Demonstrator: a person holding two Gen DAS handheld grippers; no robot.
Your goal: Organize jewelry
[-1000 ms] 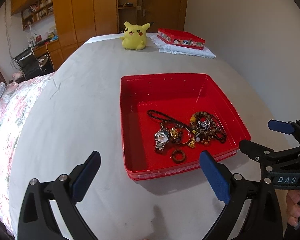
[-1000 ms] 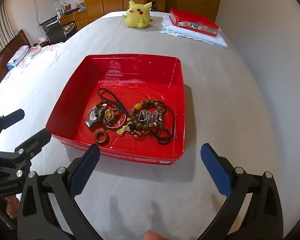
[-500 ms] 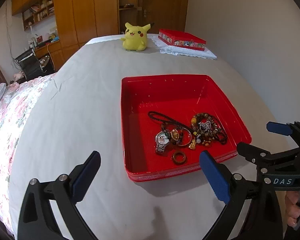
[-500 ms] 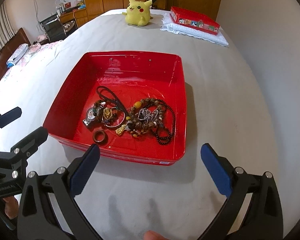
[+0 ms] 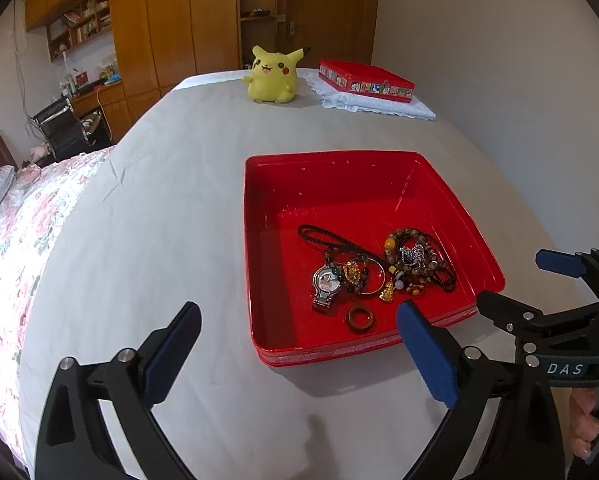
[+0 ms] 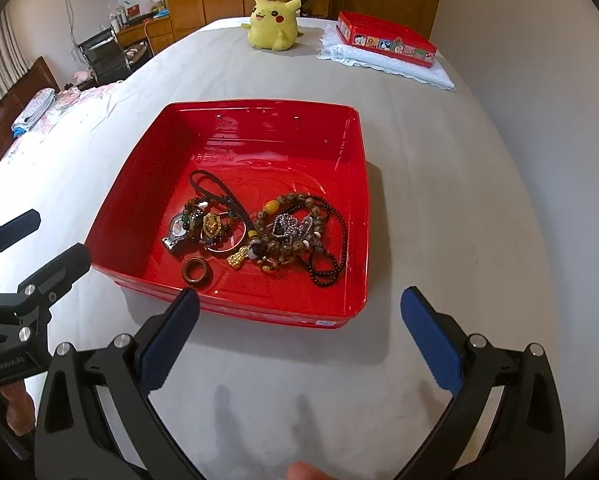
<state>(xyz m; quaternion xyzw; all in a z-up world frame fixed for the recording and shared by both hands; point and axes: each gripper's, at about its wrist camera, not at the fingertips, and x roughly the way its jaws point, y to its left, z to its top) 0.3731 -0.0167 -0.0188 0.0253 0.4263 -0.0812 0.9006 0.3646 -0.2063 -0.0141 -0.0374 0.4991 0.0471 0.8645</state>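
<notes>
A red tray (image 5: 259, 240) (image 6: 363, 184) sits on a grey sheet and holds a pile of jewelry: a silver watch (image 5: 325, 282) (image 6: 176, 230), a brown ring (image 5: 360, 319) (image 6: 196, 271), a gold pendant (image 5: 387, 293) (image 6: 236, 259), a black cord necklace (image 5: 319, 236) (image 6: 213, 188) and brown bead bracelets (image 5: 413, 256) (image 6: 295, 228). My left gripper (image 5: 297, 332) is open and empty, just short of the tray's near left corner. My right gripper (image 6: 299, 316) is open and empty at the tray's near edge; it also shows in the left wrist view (image 5: 527, 280).
A yellow Pikachu plush (image 5: 273, 76) (image 6: 274, 20) and a red tin (image 5: 365, 80) (image 6: 385, 38) on a white cloth stand at the far end. A floral bedspread (image 5: 11, 240) lies left, a wall stands right, and wooden cupboards are behind.
Both grippers have drawn slightly closer to the tray. Both stay open. The jewelry has not moved.
</notes>
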